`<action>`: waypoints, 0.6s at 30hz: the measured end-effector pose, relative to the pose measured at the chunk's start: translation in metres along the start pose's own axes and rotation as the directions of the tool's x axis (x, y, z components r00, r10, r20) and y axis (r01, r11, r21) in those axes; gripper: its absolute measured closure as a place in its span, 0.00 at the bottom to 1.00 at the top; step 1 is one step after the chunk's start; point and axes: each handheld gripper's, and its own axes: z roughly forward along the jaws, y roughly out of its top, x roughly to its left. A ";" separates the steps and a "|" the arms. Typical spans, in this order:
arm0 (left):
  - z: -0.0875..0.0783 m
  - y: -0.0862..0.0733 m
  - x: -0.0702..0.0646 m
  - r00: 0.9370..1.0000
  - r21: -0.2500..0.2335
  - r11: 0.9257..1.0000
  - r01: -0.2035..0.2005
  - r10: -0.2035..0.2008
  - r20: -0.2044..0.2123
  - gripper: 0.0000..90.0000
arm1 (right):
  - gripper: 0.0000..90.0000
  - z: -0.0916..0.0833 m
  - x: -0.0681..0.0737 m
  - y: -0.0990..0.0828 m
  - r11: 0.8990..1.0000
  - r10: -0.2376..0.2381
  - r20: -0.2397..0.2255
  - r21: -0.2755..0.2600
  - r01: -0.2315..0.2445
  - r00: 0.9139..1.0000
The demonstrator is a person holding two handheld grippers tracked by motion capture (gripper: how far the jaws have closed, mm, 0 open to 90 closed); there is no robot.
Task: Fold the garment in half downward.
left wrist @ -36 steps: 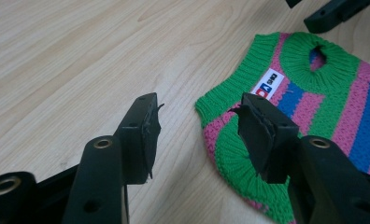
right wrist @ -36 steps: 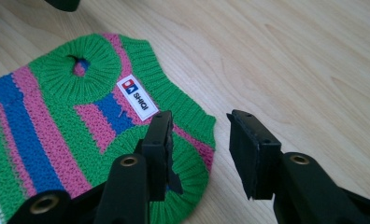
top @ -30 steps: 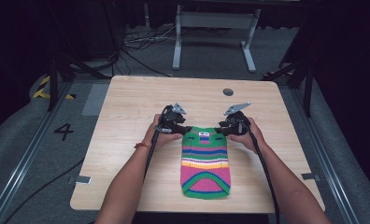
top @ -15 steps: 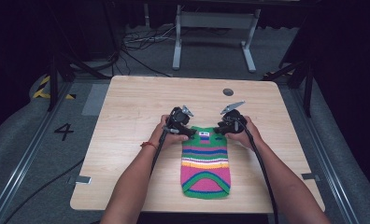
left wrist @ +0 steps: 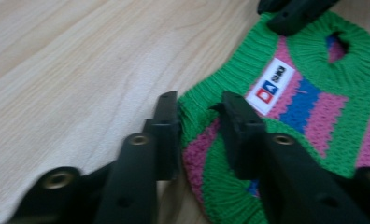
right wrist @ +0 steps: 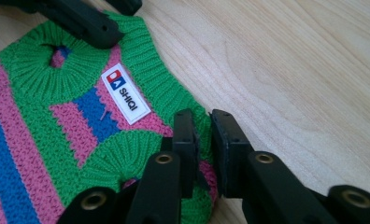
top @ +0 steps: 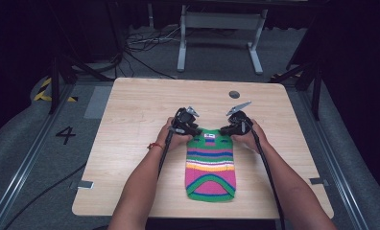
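A small striped knitted sweater [top: 210, 165] in green, pink, blue and yellow lies flat on the wooden table [top: 130, 124], just below the middle of the high view, its green neck end toward the top of the frame and its rounded hem toward the bottom. A white label [right wrist: 125, 94] sits near the neck, between two round green-edged holes.

The left gripper [top: 190, 129] meets the sweater's upper left corner in the high view. In the left gripper view its jaws have just been closing, with the green ribbed edge [left wrist: 197, 109] of the knit bunched between them and the pads pressing on it.

The right gripper [top: 229, 129] is at the upper right corner. In the right gripper view its jaws have drawn nearly together and pinch the green edge [right wrist: 199, 140] of the sweater, the fabric squeezed into the narrow slot between the pads.

Both forearms enter from the bottom of the high view. Beyond the table, at the top, cables [top: 145, 45] trail over a dark floor beside a grey metal frame [top: 219, 28].
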 end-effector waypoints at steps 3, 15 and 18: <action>0.000 0.004 -0.002 0.999 0.028 0.999 -0.041 0.042 -0.010 0.87 | 0.94 0.000 0.001 0.002 0.999 -0.033 0.019 0.007 0.033 0.999; 0.003 0.016 0.001 0.991 0.025 0.999 -0.046 0.049 -0.127 0.91 | 0.95 0.002 -0.010 0.010 0.998 -0.056 0.076 -0.023 0.058 0.996; 0.000 0.021 0.004 0.990 -0.015 0.999 -0.032 0.029 -0.141 0.91 | 0.95 -0.002 -0.014 0.015 0.997 -0.053 0.087 -0.046 0.057 0.995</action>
